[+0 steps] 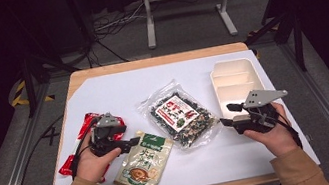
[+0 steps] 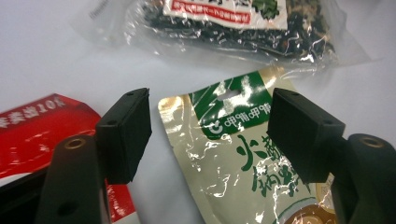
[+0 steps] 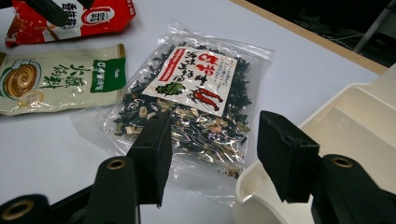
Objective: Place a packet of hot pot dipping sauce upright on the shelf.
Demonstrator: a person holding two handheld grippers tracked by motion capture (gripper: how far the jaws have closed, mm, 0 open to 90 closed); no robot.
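Gold-and-green glossy pouch [image 2: 233, 154] lies flat — left tool [image 2: 210, 135] gaping above it, gripping nothing.

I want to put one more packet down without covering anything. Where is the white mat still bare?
The white mat lies bare along its far edge, beyond the red packet and the clear seaweed bag, and along the near edge between the gold soup pouch and the right gripper. The middle is crowded, up to the cream tray.

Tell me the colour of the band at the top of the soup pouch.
Green with white print, on the soup pouch; clearest in the left gripper view.
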